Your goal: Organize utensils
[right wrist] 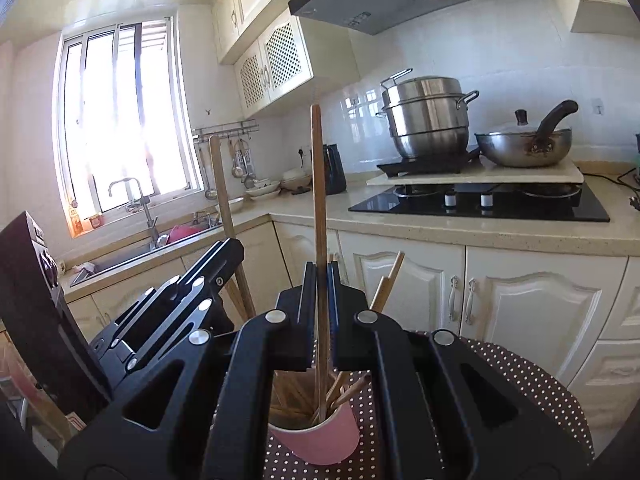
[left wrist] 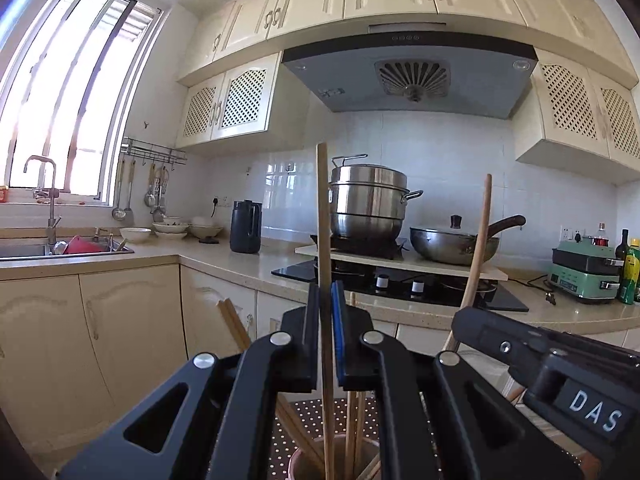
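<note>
Wooden chopstick [left wrist: 325, 240] clamped upright in my left gripper [left wrist: 328, 336], right gripper [right wrist: 320, 312] clamping another [right wrist: 319, 208], both tips directly over the pink cup [right wrist: 320, 440].

Black grippers [left wrist: 326, 344], silver screws, "DAS" label

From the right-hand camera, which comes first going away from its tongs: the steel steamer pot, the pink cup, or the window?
1. The pink cup, right below the right tongs, on the dotted cloth.
2. The steel steamer pot, across the kitchen on the stove, upper right.
3. The window, at the far wall, upper left.
</note>
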`<state>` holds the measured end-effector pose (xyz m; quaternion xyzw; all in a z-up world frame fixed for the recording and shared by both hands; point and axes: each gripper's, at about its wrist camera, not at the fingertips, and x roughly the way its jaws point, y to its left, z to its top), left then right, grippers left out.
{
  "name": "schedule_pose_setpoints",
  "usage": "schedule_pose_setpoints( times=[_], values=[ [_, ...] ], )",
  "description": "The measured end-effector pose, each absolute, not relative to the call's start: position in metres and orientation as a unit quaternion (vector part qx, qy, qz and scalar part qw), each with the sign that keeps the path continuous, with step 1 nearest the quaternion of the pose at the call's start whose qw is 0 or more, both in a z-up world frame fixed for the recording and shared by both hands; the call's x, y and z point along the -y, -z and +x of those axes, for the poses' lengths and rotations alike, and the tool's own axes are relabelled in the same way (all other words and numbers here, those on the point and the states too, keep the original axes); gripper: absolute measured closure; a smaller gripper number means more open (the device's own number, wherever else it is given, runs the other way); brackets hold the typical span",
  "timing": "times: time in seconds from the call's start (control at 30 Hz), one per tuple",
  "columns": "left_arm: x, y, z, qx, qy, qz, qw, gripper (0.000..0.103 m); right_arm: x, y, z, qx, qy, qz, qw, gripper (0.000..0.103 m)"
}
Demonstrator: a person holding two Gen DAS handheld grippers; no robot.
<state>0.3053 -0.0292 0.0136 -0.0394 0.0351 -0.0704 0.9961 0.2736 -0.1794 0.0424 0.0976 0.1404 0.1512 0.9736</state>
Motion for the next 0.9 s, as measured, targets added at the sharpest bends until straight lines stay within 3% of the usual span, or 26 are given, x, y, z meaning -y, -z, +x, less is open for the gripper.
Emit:
schedule_pose_setpoints(
  times=[0.17, 0.2, 0.23, 0.3, 0.33, 0.73, 0.83, 0.9],
  values=[
    [0.028, -0.010, 0.300, -0.043, 0.070, -0.025, 0.996, 0.093, 0.179, -0.041, 0.270, -0.148, -0.157, 0.090, 0.972, 0.095],
    [0.028, -0.010, 0.299, -0.043, 0.070, -0.022, 0.996, 0.084, 0.179, -0.041, 0.269, -0.150, -0.157, 0.091, 0.972, 0.094],
    [0.028, -0.010, 0.297, -0.043, 0.072, -0.018, 0.996, 0.076, 0.180, -0.042, 0.269, -0.151, -0.157, 0.092, 0.972, 0.086],
    [0.026, -0.011, 0.295, -0.041, 0.068, -0.020, 0.997, 0.074, 0.185, -0.044, 0.267, -0.151, -0.142, 0.097, 0.974, 0.061],
    [0.024, -0.012, 0.295, -0.044, 0.071, -0.023, 0.996, 0.074, 0.187, -0.046, 0.265, -0.147, -0.139, 0.099, 0.974, 0.038],
    [0.022, -0.044, 0.262, -0.022, 0.074, -0.019, 0.997, 0.070, 0.197, -0.066, 0.237, -0.127, -0.127, 0.088, 0.980, 0.035],
    [0.023, -0.050, 0.246, -0.022, 0.087, -0.017, 0.996, 0.066, 0.201, -0.067, 0.224, -0.122, -0.120, 0.086, 0.982, 0.031],
    [0.025, -0.050, 0.233, -0.020, 0.093, -0.005, 0.995, 0.055, 0.204, -0.067, 0.210, -0.115, -0.114, 0.088, 0.983, 0.029]
  ],
)
